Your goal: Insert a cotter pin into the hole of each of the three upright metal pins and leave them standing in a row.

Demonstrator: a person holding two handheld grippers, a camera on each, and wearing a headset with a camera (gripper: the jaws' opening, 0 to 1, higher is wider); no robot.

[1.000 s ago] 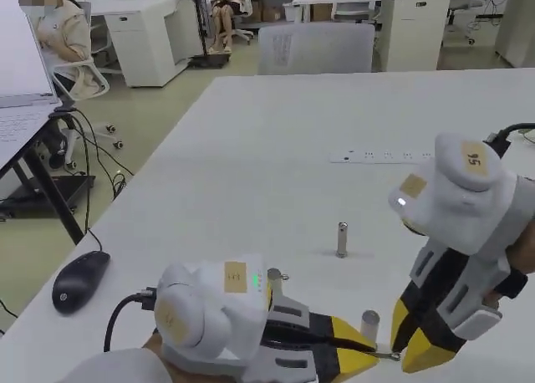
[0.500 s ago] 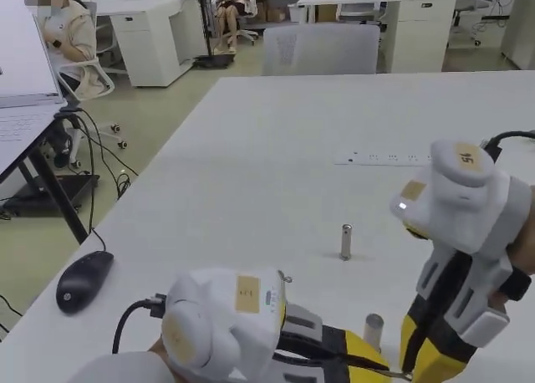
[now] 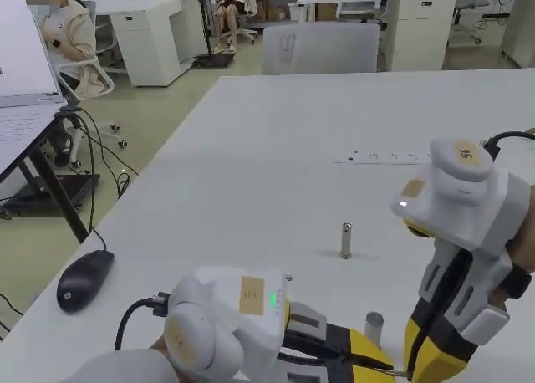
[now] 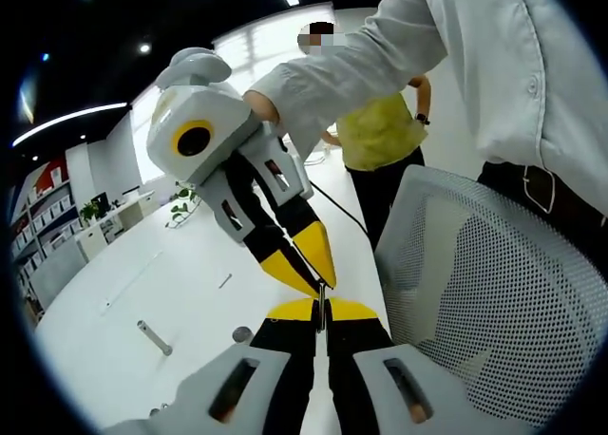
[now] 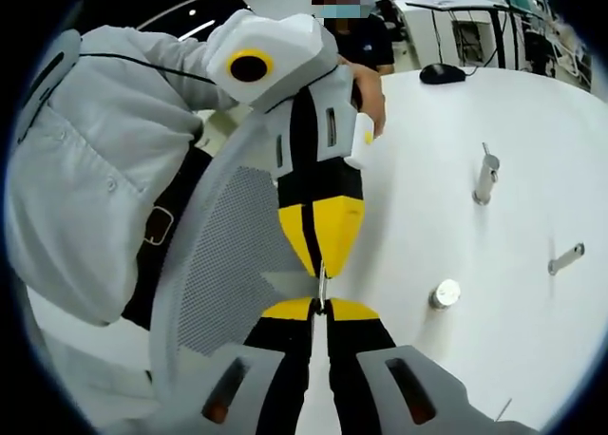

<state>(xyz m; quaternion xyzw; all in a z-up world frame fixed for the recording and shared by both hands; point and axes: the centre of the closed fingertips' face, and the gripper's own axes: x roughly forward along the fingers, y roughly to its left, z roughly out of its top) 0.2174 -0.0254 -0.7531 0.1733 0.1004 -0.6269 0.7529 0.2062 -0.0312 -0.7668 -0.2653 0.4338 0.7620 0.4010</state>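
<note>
White workbench (image 3: pixel 251 149); left gripper (image 3: pixel 383 368), right gripper (image 3: pixel 412 371) tight on cotter pin (image 5: pixel 321 287) (fingers (image 4: pixel 290 310) together)

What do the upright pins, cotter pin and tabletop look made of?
Pins: likely steel, silvery, glossy highlights. Cotter pin: thin grey metal wire, apparently; too small for finish. Tabletop: white, smooth, matte, probably laminate; no grain.

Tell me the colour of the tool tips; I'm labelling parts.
Yellow; the left tool shows it best in the right gripper view.

Left gripper (image 3: pixel 376 368) hides most of one metal pin (image 3: pixel 287 278); cotter pin (image 4: pixel 323 295) barely resolvable
</note>
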